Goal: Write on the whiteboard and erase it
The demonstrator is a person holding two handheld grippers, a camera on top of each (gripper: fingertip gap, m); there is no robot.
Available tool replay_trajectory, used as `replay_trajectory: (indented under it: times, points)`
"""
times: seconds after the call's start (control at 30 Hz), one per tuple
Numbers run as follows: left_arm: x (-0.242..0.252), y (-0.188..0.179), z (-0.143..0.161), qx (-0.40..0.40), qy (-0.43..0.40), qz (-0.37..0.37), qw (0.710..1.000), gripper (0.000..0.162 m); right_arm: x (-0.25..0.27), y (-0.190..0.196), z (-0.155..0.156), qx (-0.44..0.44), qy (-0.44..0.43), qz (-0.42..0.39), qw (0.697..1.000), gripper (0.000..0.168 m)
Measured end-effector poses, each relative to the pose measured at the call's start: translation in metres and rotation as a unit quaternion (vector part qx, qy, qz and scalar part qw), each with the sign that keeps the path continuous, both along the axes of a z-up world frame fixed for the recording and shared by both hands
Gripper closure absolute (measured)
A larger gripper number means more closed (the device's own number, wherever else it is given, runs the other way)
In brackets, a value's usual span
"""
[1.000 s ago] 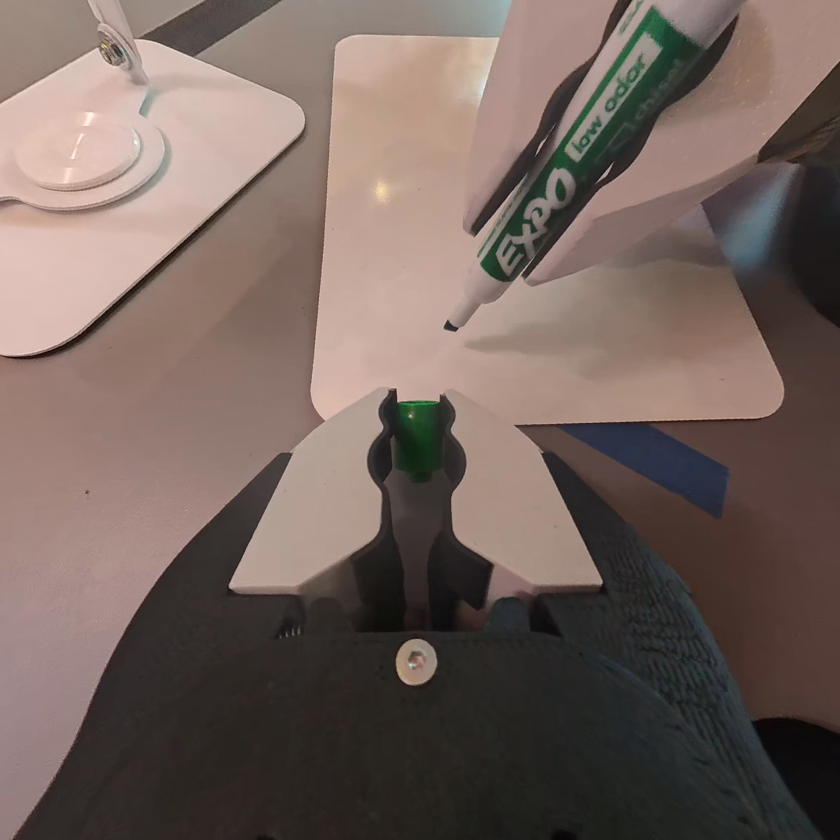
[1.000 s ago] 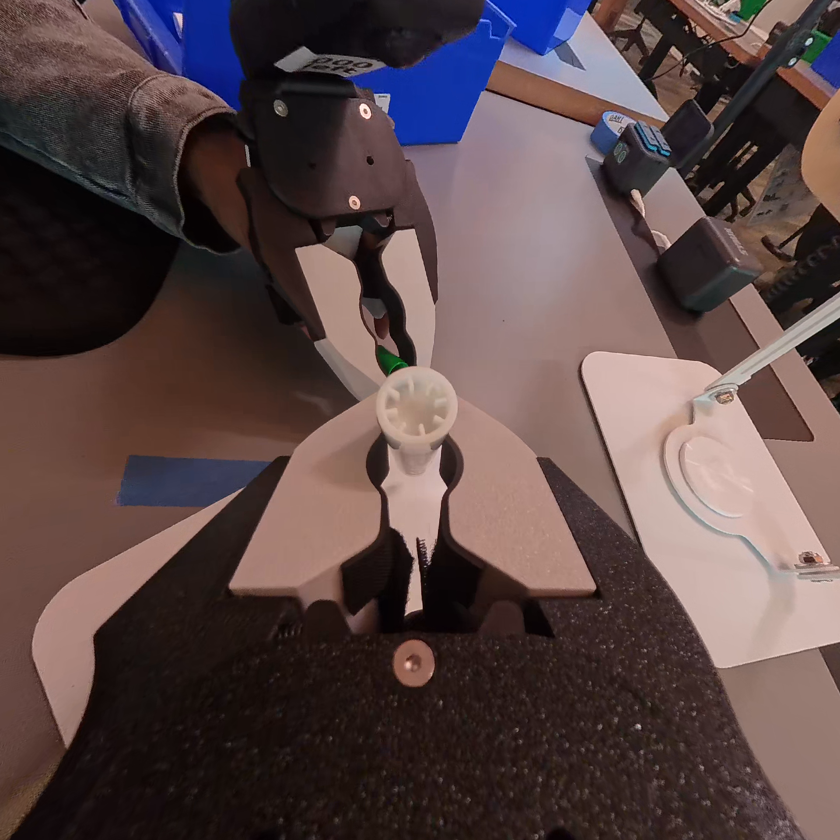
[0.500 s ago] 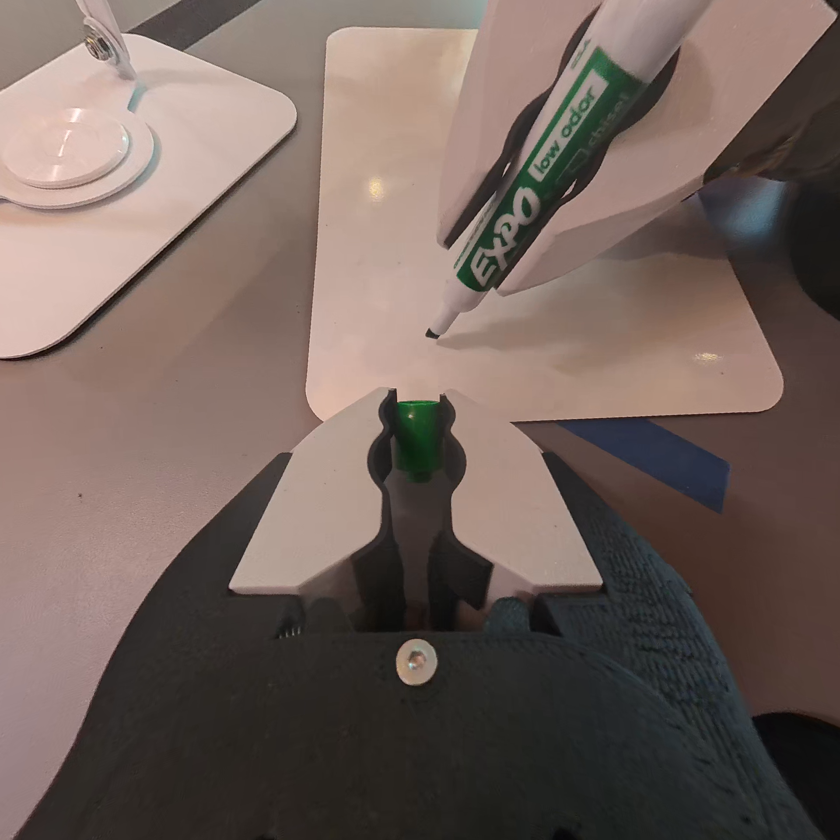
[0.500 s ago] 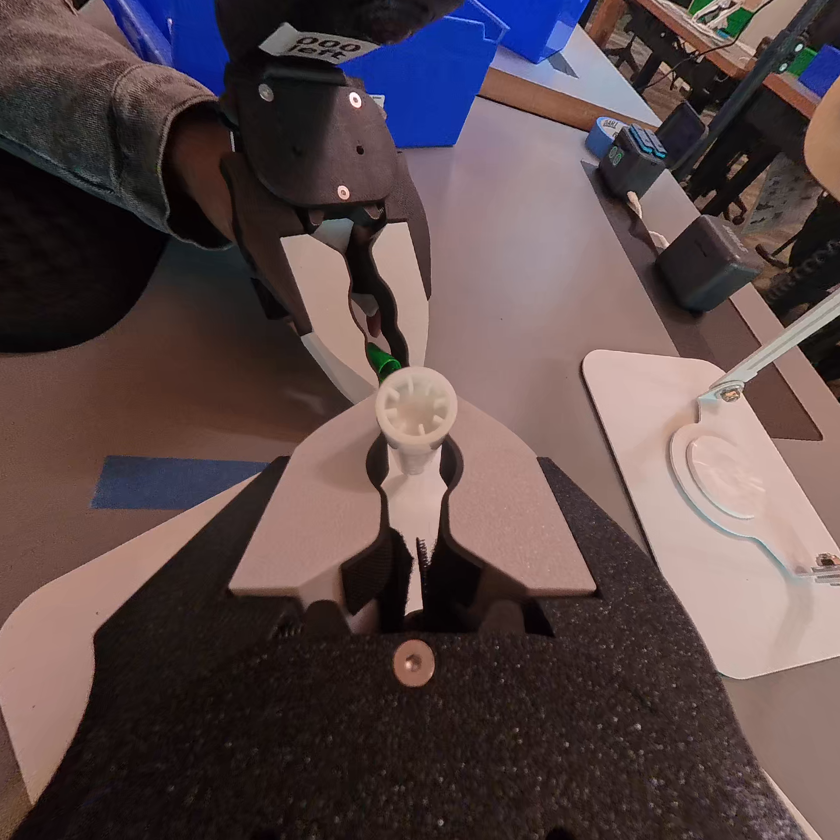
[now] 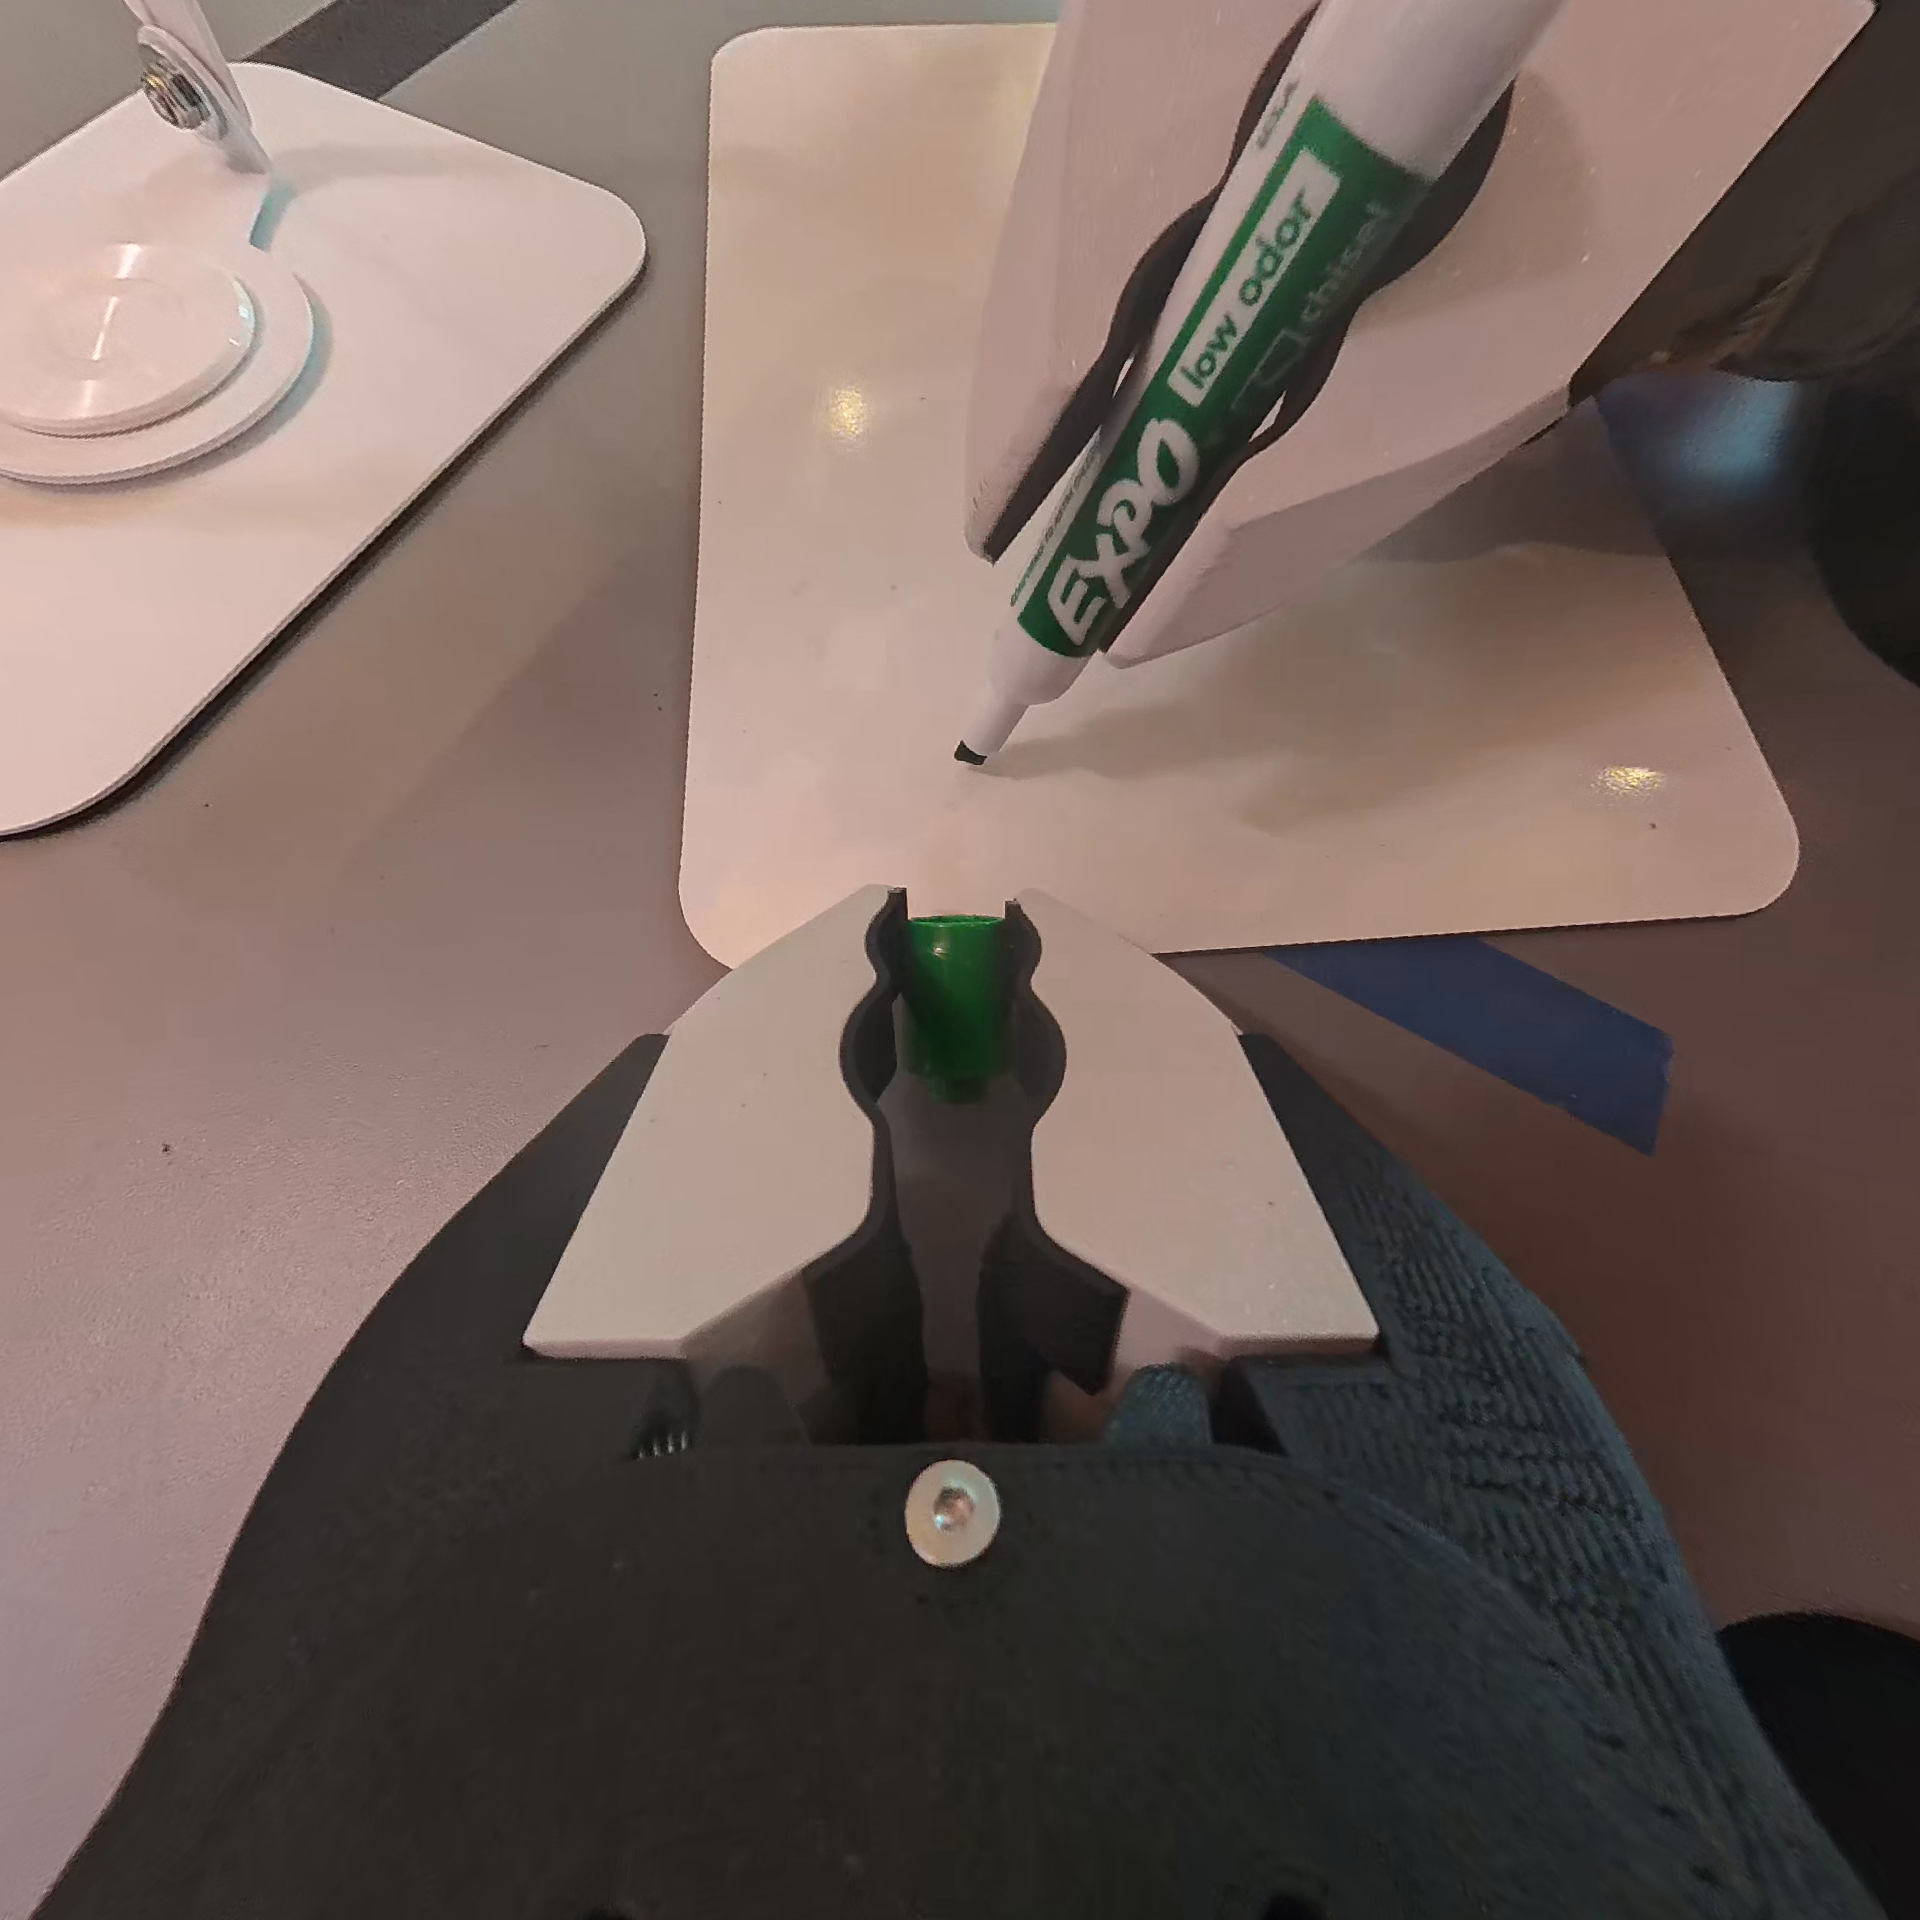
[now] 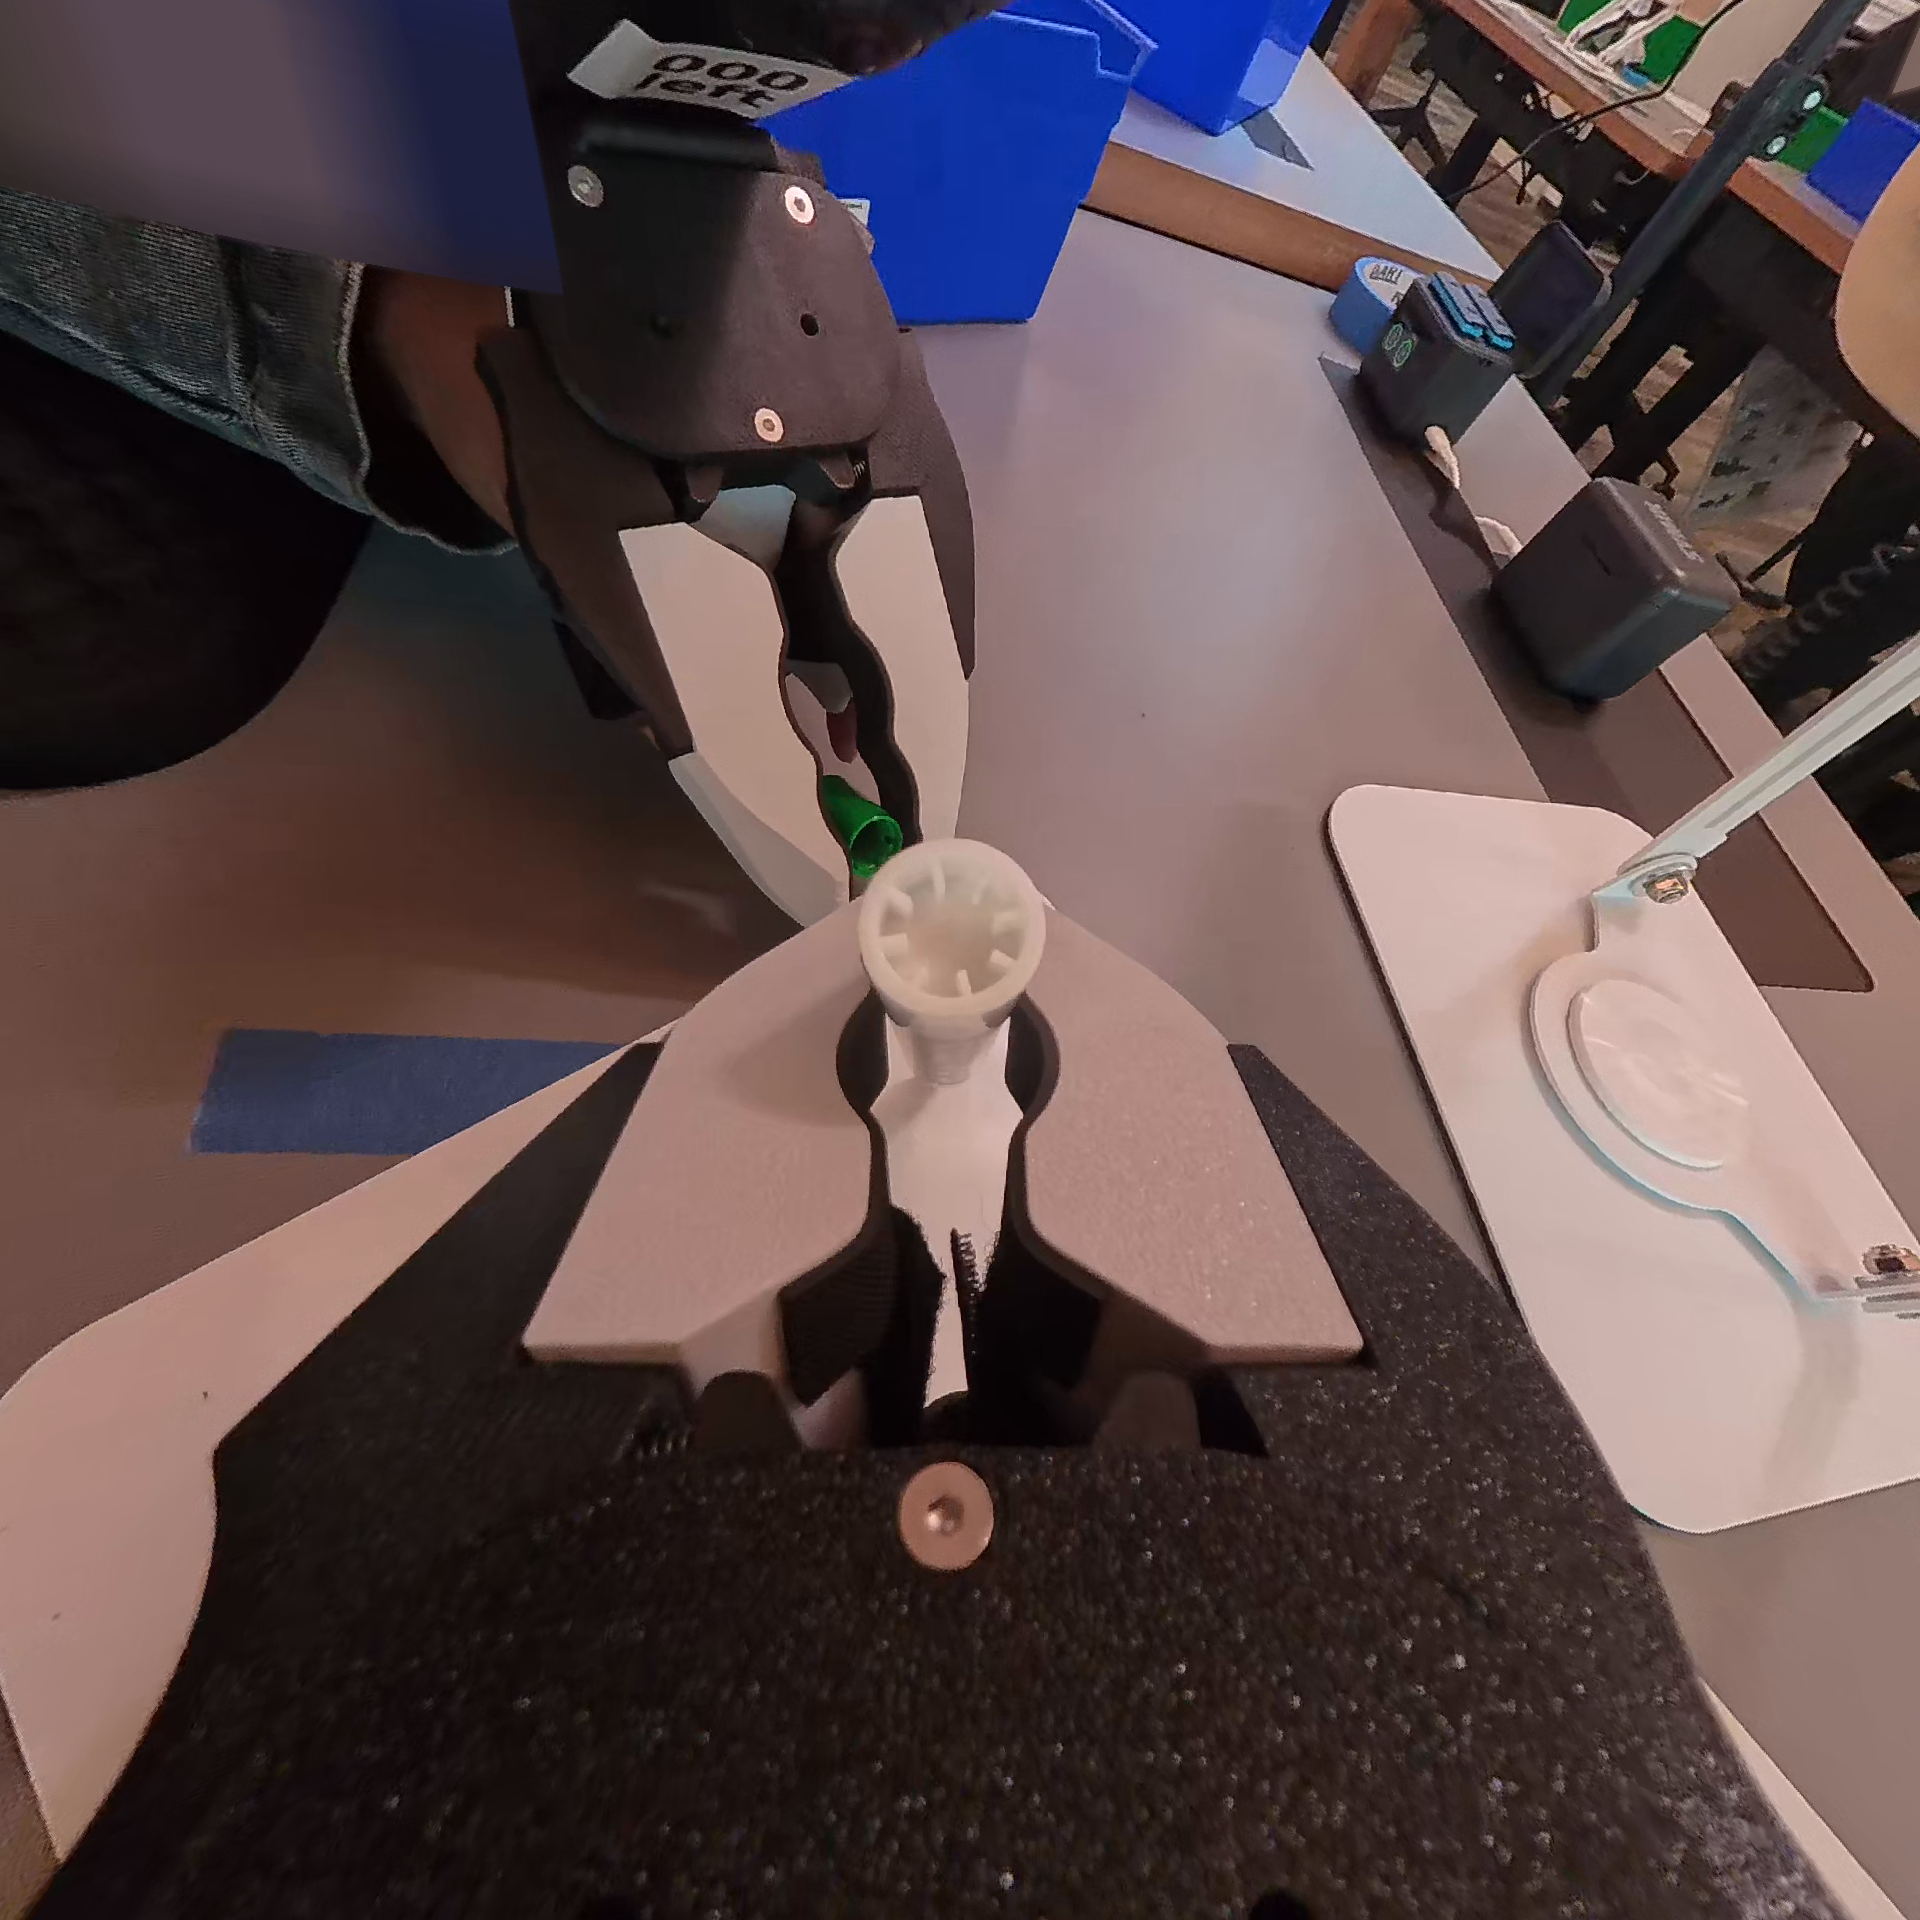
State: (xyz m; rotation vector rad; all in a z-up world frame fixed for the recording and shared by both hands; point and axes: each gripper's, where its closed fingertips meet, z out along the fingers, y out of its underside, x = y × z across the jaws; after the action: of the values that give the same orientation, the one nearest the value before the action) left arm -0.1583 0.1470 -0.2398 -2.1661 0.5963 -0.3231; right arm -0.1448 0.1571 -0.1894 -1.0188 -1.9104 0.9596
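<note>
A white whiteboard (image 5: 852,582) lies flat on the grey table; no marks show on it. My right gripper (image 6: 951,1013) is shut on a green-and-white marker (image 5: 1195,416), whose white back end (image 6: 951,935) faces the right wrist camera. The marker leans over the board with its dark tip (image 5: 971,750) at or just above the surface. My left gripper (image 5: 956,935) is shut on the green marker cap (image 5: 954,1003) at the board's near edge. The left gripper also shows in the right wrist view (image 6: 873,831), just beyond the marker.
A white lamp base plate (image 5: 260,499) with a metal arm sits left of the board, also in the right wrist view (image 6: 1558,1143). Blue tape (image 5: 1507,1039) is stuck on the table by the board. Blue bins (image 6: 987,177) and dark boxes (image 6: 1600,592) stand farther off. Across from one pair of fingers to the other is roughly 5 cm.
The marker has come lower and leftward over the whiteboard, its tip now at the surface. The left gripper keeps hold of the cap and stays close by.
</note>
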Motion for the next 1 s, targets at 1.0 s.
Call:
replay_trajectory:
  times: [1.0]
  points:
    - [0.001, -0.001, -0.009, -0.035, 0.003, -0.005, 0.999, 0.143, -0.002, 0.000, -0.004, 0.022, -0.026, -0.005, 0.999, 0.150]
